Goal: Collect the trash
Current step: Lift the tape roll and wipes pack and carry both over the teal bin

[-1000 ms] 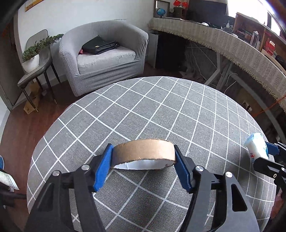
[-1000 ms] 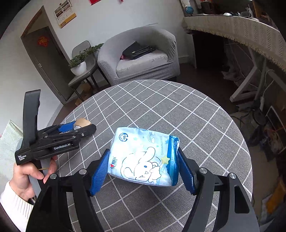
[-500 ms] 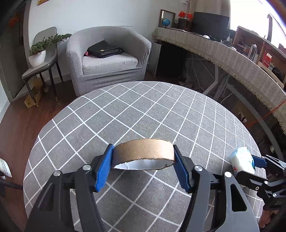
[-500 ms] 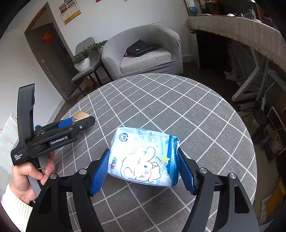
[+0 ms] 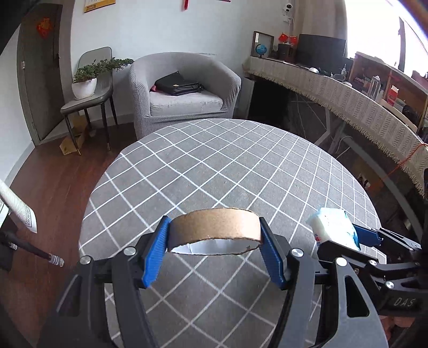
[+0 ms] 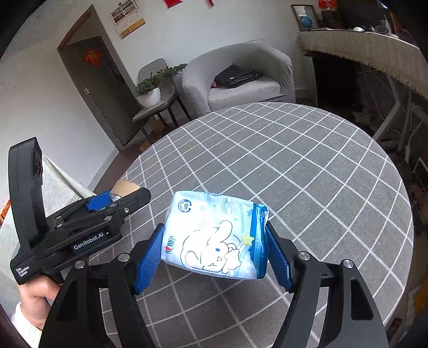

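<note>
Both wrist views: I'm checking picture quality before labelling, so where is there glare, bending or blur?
Left wrist view: the window at upper right is blown out white, the long shelf bows from the fisheye, and the cardboard ring is sharp. Right wrist view: light is even, the tissue pack print is readable, the round table bulges, and the corners go black.

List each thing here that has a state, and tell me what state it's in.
left gripper: shut on the cardboard ring, lifted off the table
right gripper: shut on the tissue pack, also lifted
door: closed
</note>
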A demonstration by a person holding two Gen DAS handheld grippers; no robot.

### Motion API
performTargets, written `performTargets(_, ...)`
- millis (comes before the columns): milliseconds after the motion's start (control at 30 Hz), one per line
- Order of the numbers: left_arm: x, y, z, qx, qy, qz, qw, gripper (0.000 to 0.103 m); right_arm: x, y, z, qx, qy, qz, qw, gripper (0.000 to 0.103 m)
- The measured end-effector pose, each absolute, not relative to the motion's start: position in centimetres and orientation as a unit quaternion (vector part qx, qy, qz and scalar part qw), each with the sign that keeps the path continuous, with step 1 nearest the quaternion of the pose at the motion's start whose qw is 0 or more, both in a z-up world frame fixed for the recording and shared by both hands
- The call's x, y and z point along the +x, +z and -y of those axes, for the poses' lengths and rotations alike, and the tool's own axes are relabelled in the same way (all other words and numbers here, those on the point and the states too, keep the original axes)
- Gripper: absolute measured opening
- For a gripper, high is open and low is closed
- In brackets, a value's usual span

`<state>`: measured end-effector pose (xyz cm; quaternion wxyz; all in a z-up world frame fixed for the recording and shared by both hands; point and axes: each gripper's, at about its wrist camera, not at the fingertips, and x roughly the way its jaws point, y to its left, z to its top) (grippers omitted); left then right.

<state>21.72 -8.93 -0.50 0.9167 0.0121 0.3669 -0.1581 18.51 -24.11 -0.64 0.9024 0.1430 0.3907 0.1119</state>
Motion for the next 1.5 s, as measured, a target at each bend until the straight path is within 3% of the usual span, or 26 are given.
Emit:
performTargets(867, 11.2, -2.5, -7.2, -0.017, -0.07, -0.367, 0.928, 0.067, 13.0, 0.0, 10.4, 0.071, 0.187, -0.379, 0.903, 0.073)
performTargets(1500, 10.2, -9.3, -19.1, -0.05, -0.001, -0.428, 0.902, 0.067, 13.3, -0.4, -0.9, 0.012, 0.27, -0.385, 0.882, 0.073)
